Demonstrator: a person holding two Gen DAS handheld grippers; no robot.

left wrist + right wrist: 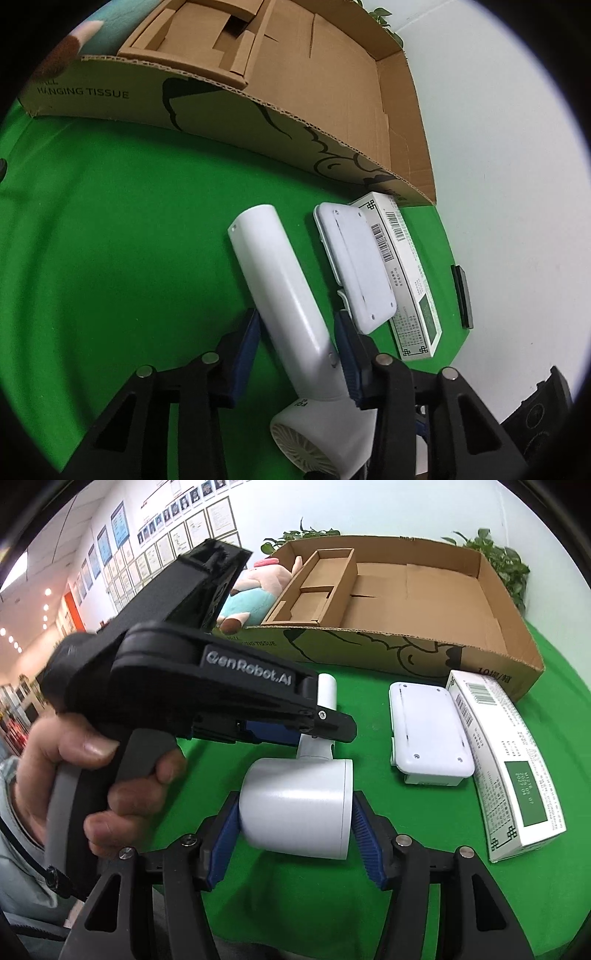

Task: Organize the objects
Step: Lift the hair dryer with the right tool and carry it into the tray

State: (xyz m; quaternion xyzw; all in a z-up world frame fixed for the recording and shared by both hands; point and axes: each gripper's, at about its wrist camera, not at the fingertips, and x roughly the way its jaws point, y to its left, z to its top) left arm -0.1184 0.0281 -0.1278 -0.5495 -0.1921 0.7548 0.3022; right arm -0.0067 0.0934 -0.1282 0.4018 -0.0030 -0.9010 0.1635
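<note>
A white hair dryer (pixel 275 280) lies on the green table. My left gripper (pixel 295 354) straddles its handle near the head; a gap shows on the left side, the right pad is at the handle. My right gripper (pixel 293 830) has its blue pads against both sides of the dryer's head (pixel 299 808). The left gripper (pixel 221 701) also shows in the right wrist view, held by a hand above the handle. A white flat case (pixel 354 266) (pixel 428 727) and a white-green carton (pixel 406 277) (pixel 506 753) lie to the right.
A large open cardboard box (pixel 295 122) (pixel 406 653) with a small cardboard insert (pixel 314 587) stands behind the objects. A plush toy (pixel 255 590) lies behind the box at left. A black flat item (pixel 463 295) sits at the table's right edge. Plants stand behind.
</note>
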